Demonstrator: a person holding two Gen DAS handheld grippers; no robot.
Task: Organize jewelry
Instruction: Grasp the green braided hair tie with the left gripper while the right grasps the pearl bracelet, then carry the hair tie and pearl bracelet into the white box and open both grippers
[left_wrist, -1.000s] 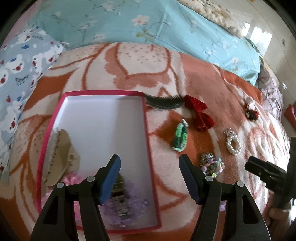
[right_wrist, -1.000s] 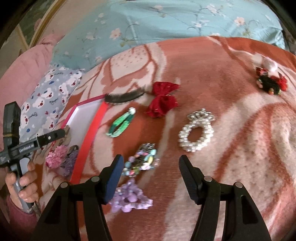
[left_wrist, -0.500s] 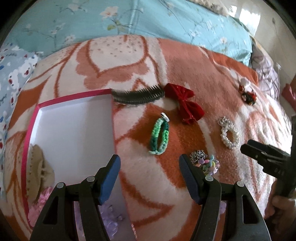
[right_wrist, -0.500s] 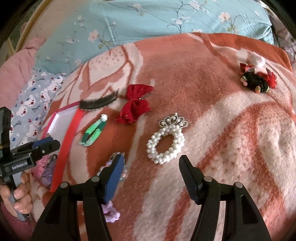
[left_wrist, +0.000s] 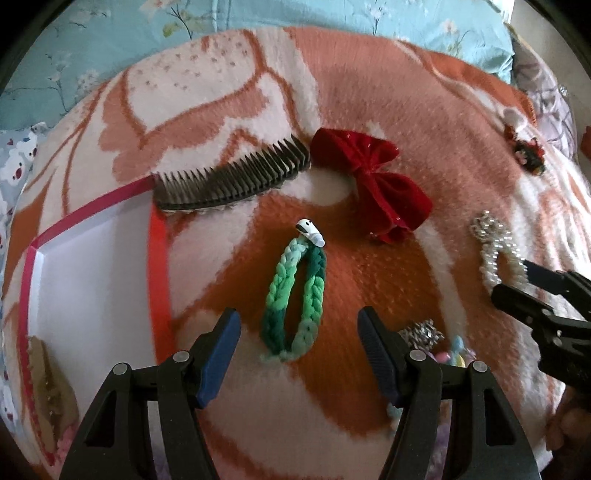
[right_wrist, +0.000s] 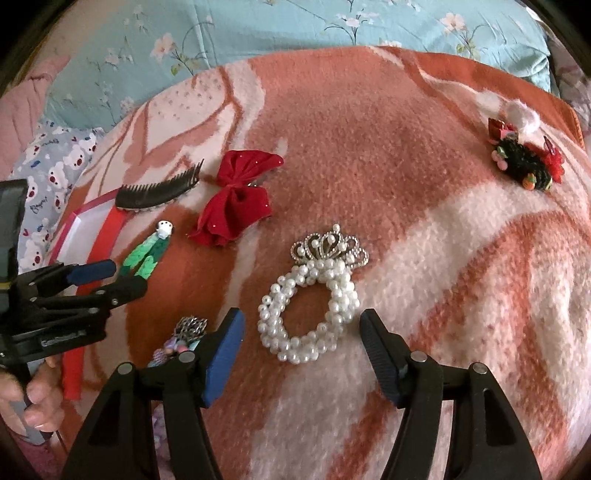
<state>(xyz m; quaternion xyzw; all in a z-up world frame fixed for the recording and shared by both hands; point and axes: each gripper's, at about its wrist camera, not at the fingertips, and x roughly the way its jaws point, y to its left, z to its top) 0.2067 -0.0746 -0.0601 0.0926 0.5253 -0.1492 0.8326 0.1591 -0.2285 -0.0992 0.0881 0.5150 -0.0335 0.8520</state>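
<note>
A green braided bracelet (left_wrist: 295, 291) with a white bead lies on the orange blanket. My left gripper (left_wrist: 298, 332) is open and empty, its jaws on either side of the bracelet's near end. A pearl bracelet with a silver crown (right_wrist: 309, 299) lies further right. My right gripper (right_wrist: 302, 334) is open and empty, straddling the pearl bracelet's near edge. The pink-rimmed white box (left_wrist: 88, 266) lies at the left with a beige hair claw (left_wrist: 48, 380) in it. The green bracelet also shows in the right wrist view (right_wrist: 146, 254).
A black comb (left_wrist: 232, 181) rests on the box's far corner. A red velvet bow (left_wrist: 373, 184) lies beside it. A beaded multicolour piece (left_wrist: 436, 341) lies between the grippers. A black and red hair tie (right_wrist: 524, 162) lies at the far right. Blue floral bedding (right_wrist: 295, 33) lies behind.
My left gripper has moved right from over the box to the green bracelet. My right gripper has moved right from the beaded pieces to the pearl bracelet. Both stayed open.
</note>
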